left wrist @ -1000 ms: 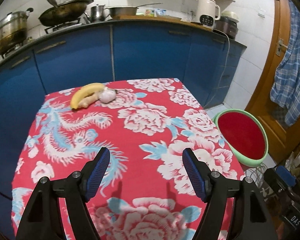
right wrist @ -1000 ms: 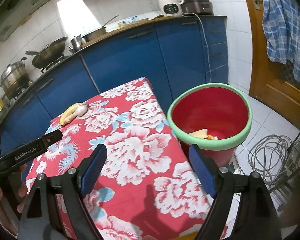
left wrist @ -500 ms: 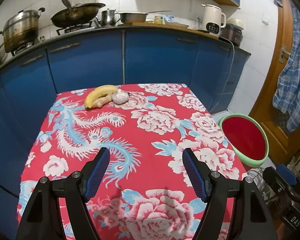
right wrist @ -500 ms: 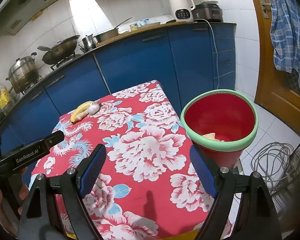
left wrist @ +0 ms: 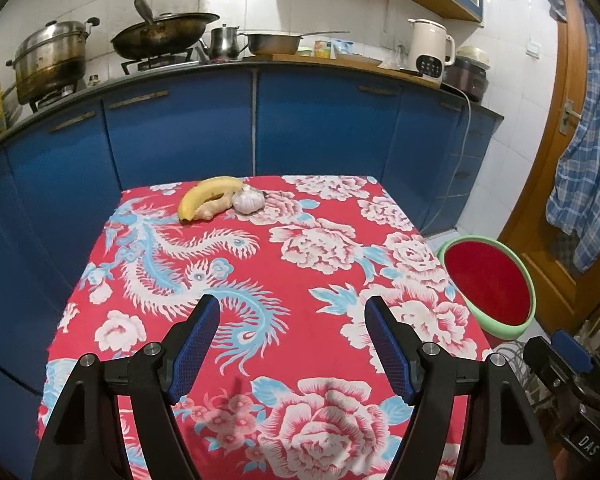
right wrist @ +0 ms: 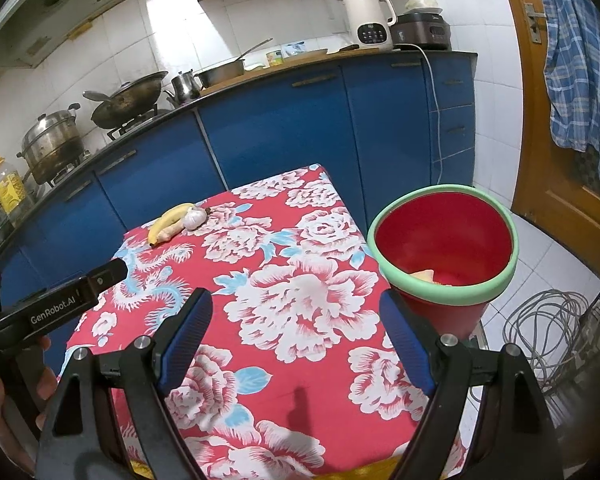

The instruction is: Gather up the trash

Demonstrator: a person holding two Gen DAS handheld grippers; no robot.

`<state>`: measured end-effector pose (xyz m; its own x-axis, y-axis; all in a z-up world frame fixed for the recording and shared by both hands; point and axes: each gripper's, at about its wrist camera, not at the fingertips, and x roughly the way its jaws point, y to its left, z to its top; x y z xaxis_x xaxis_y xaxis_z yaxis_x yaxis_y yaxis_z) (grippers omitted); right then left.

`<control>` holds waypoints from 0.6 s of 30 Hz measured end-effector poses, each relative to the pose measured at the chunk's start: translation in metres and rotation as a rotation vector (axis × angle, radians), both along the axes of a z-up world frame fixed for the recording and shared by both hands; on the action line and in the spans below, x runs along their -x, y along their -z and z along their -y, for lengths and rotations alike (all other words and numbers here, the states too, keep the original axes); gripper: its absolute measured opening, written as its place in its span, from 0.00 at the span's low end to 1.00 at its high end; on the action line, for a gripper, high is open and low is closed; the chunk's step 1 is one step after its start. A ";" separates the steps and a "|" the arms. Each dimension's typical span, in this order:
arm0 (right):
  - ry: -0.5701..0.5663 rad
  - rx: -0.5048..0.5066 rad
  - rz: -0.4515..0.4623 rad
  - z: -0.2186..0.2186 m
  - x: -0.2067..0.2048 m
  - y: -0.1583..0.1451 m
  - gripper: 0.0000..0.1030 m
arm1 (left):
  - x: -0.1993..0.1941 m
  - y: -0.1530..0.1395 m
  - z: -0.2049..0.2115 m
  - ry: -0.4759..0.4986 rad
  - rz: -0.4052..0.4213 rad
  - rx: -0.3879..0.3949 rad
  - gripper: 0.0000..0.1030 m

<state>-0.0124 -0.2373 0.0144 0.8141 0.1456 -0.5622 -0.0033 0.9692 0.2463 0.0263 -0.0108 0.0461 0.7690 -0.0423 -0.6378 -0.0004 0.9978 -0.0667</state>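
Observation:
A banana [left wrist: 208,194], a piece of ginger [left wrist: 213,207] and a garlic bulb [left wrist: 248,201] lie together at the far left of the table with the red floral cloth [left wrist: 300,272]. They also show in the right wrist view, the banana [right wrist: 166,220] beside the garlic [right wrist: 193,217]. A red bin with a green rim [right wrist: 444,256] stands on the floor right of the table, with scraps [right wrist: 424,276] inside; it shows in the left wrist view too [left wrist: 488,284]. My left gripper [left wrist: 292,346] is open and empty above the near table. My right gripper [right wrist: 296,338] is open and empty.
Blue kitchen cabinets [left wrist: 256,120] run behind the table, with pots, a wok [left wrist: 160,36] and a kettle [left wrist: 428,50] on the counter. A coil of cable [right wrist: 548,328] lies on the floor by the bin. A wooden door [right wrist: 560,120] with a checked cloth is at right.
Both grippers have drawn back and risen, so more of the table and counter shows. Both stay open and empty. The banana, ginger and garlic have not moved.

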 end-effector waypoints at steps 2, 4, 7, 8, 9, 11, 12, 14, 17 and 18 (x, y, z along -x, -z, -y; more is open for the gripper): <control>0.000 0.000 0.001 0.000 0.000 0.000 0.82 | 0.001 0.000 -0.001 -0.002 0.002 0.000 0.74; -0.001 0.001 0.002 -0.001 0.001 -0.001 0.82 | 0.001 -0.001 -0.002 -0.004 0.003 0.001 0.74; -0.001 0.001 0.001 -0.001 0.001 -0.001 0.82 | 0.002 -0.002 -0.003 -0.006 0.005 0.002 0.74; 0.000 0.001 0.001 -0.001 0.001 -0.001 0.82 | 0.002 -0.002 -0.003 -0.007 0.005 0.002 0.74; 0.000 0.001 0.001 -0.001 0.001 -0.001 0.82 | 0.002 -0.002 -0.003 -0.008 0.006 0.003 0.74; -0.001 0.001 0.002 -0.002 0.001 -0.001 0.82 | 0.002 -0.003 -0.004 -0.007 0.007 0.003 0.74; -0.002 0.002 0.002 -0.002 0.001 -0.001 0.82 | 0.002 -0.002 -0.004 -0.007 0.006 0.002 0.74; -0.003 0.002 0.003 -0.003 0.001 -0.002 0.82 | 0.002 -0.002 -0.004 -0.006 0.005 0.003 0.74; -0.002 0.002 0.003 -0.003 0.001 -0.002 0.82 | 0.002 -0.003 -0.004 -0.007 0.006 0.002 0.74; -0.002 0.002 0.003 -0.003 0.001 -0.002 0.82 | 0.002 -0.003 -0.004 -0.007 0.006 0.003 0.74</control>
<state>-0.0135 -0.2338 0.0161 0.8153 0.1461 -0.5603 -0.0058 0.9697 0.2443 0.0242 -0.0066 0.0487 0.7734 -0.0385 -0.6327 -0.0072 0.9976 -0.0695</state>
